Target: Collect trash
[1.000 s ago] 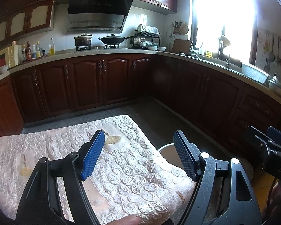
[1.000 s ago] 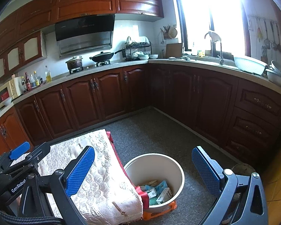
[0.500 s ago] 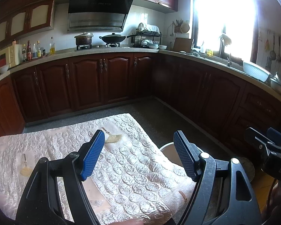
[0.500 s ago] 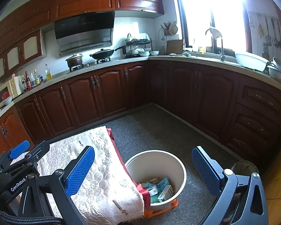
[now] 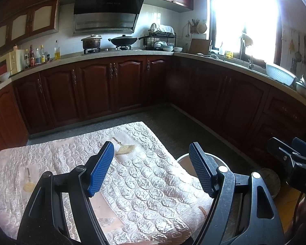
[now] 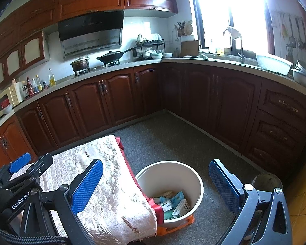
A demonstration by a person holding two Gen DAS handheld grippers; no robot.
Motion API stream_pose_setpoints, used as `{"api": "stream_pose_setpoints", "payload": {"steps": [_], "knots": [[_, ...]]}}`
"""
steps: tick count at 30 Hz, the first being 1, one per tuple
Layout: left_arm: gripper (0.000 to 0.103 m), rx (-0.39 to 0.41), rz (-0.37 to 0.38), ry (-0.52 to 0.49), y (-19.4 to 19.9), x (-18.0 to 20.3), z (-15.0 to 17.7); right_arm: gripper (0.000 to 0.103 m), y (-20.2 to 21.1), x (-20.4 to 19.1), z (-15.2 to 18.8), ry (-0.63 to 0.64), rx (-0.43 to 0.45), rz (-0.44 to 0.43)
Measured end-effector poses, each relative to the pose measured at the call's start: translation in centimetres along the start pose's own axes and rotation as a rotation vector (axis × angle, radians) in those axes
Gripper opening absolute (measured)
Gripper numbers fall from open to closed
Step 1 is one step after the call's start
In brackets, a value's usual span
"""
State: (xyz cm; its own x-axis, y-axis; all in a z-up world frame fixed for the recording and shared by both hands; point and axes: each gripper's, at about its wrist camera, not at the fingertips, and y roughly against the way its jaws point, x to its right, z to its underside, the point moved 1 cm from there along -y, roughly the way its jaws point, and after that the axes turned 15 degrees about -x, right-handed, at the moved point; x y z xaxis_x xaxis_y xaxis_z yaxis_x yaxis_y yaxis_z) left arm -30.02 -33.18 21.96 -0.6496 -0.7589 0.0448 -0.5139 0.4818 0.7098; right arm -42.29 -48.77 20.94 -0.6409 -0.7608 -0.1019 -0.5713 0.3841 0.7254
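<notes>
1. Left gripper (image 5: 151,170) is spread wide, blue pads well apart, nothing between them; it hangs above the near right corner of the table, touching nothing.
2. Right gripper (image 6: 156,185) is spread wide as well, empty, poised above the bin (image 6: 195,180) with its left pad over the table's edge.
3. From the right wrist view, the left gripper shows at the far left (image 6: 20,171); from the left wrist view, the right gripper peeks in at the right edge (image 5: 295,159).
4. The trash (image 6: 174,203) is in the bin: pale blue wrappers and small white cartons piled at the bottom, against the side nearest the table.
5. The bin is a cream round tub on the grey floor (image 6: 169,140), just beside the table's right edge, resting on something orange (image 6: 173,227).
6. The table wears a pale quilted cloth (image 5: 132,173) with fan-shaped motifs; a red layer (image 6: 130,169) shows under its right hem.
7. Around it: dark red-brown cabinets (image 5: 95,89), a stone counter, a range hood (image 5: 106,14), a pot (image 5: 91,41) and a wok (image 5: 123,39) on the hob, bottles (image 5: 36,55) at the left, a dish rack (image 5: 161,37), and a blown-out bright window (image 6: 230,14) over the sink.
8. Writing: "GenRobot" on the left gripper's body in the right wrist view; letters "DAS" on the right gripper's body; the carton print is too small to read.
</notes>
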Motion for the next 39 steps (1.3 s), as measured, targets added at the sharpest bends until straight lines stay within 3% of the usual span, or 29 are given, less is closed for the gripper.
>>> {"api": "stream_pose_setpoints", "payload": {"steps": [39], "knots": [[0.075,-0.031,0.004,-0.024,-2.4,0.7,0.3,0.103,-2.0,0.5,0.0,-0.009,-0.049,0.012]]}}
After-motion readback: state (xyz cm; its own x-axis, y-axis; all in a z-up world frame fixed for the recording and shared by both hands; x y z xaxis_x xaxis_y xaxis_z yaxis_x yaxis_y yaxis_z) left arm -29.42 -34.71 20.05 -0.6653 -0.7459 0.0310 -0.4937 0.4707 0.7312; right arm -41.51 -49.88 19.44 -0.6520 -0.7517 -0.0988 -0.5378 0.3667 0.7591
